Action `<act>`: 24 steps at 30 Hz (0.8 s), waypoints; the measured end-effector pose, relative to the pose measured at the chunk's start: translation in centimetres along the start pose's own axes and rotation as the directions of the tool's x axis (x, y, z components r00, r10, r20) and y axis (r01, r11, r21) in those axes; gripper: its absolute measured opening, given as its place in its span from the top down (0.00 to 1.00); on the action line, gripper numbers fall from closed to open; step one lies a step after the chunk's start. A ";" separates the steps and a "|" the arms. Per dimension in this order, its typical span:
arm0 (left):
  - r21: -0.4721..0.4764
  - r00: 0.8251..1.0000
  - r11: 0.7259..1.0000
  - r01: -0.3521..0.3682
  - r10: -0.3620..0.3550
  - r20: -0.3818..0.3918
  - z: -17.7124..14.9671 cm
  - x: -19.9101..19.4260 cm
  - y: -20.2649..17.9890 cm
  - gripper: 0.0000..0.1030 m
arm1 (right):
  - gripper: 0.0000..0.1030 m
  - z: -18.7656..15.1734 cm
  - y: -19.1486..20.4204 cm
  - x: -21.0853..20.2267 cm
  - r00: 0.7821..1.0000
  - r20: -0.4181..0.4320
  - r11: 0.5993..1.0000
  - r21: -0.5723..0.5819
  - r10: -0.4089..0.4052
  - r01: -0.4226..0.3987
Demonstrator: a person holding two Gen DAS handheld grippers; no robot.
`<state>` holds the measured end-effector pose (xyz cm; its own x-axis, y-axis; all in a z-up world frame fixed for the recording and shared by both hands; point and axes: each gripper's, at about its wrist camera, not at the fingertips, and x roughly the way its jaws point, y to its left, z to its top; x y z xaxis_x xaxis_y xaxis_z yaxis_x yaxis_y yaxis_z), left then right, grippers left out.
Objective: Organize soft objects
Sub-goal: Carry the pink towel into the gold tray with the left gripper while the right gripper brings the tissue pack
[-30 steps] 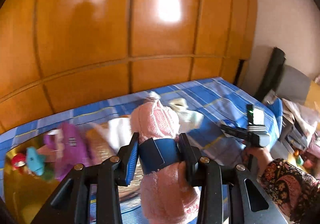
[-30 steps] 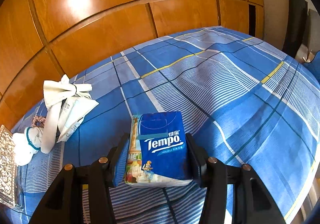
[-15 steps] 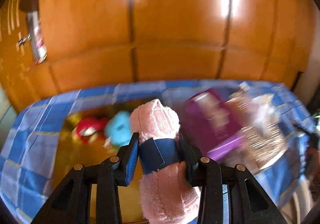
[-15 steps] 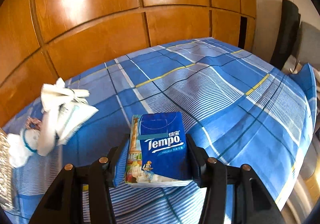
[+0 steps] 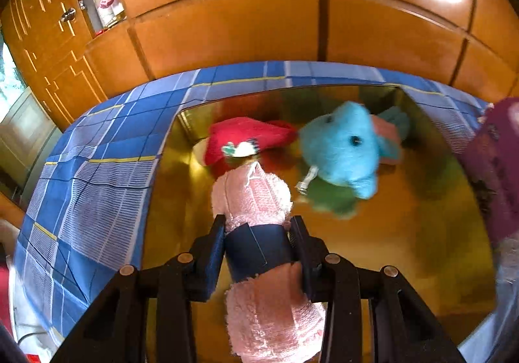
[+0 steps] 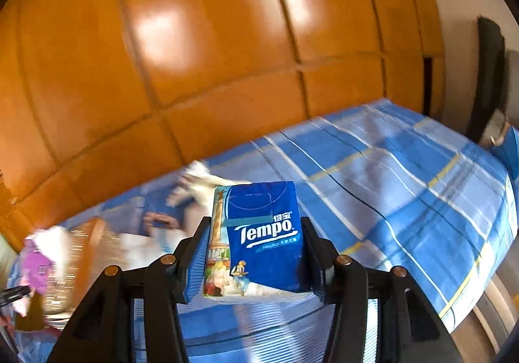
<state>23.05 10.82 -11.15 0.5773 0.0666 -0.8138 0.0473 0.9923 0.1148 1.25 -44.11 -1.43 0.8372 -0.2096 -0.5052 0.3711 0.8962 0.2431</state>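
My left gripper (image 5: 258, 236) is shut on a rolled pink towel (image 5: 253, 197) with a dark blue band, held over a gold tray (image 5: 405, 233) on the bed. In the tray lie a red plush (image 5: 249, 136), a light blue plush (image 5: 343, 149) and something green (image 5: 331, 200) under it. My right gripper (image 6: 253, 239) is shut on a blue Tempo tissue pack (image 6: 259, 233), held above the blue plaid bedspread (image 6: 405, 187). Blurred white cloth items (image 6: 198, 184) lie behind the pack.
A purple item (image 5: 496, 162) stands at the tray's right edge. In the right wrist view a purple item (image 6: 39, 265) and a shiny patterned tray (image 6: 90, 249) sit at the far left, blurred. A wooden panelled headboard (image 5: 259, 22) rises behind the bed.
The left gripper swung left and down with the towel, so the gold tray now fills its view. The right gripper rose with the tissue pack; the bed looks lower and farther.
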 end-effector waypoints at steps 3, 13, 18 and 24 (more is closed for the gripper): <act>0.001 1.000 1.000 -0.017 0.017 -0.005 0.7 0.9 0.7 0.61 | 0.49 0.4 2.7 -2.0 0.998 0.036 0.998 -0.037 0.051 -0.049; -0.050 0.995 0.997 -0.060 0.063 0.071 2.2 0.8 2.3 0.24 | 0.49 0.7 12.4 -5.2 0.966 0.047 0.957 -0.159 0.255 -0.244; -0.154 0.991 0.987 -0.041 0.060 0.117 1.0 -2.2 3.6 0.08 | 0.49 0.0 17.5 -5.7 0.932 0.009 0.906 -0.240 0.362 -0.350; -0.208 0.993 0.978 -0.029 0.053 0.110 -2.1 -4.5 3.3 0.07 | 0.49 -2.5 25.2 -5.3 0.869 -0.128 0.801 -0.344 0.477 -0.490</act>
<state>18.91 14.03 -8.31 0.6648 0.1073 -0.7392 -0.1404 0.9899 0.0173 5.15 -19.47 5.27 0.8537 0.2953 -0.4290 -0.2511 0.9550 0.1578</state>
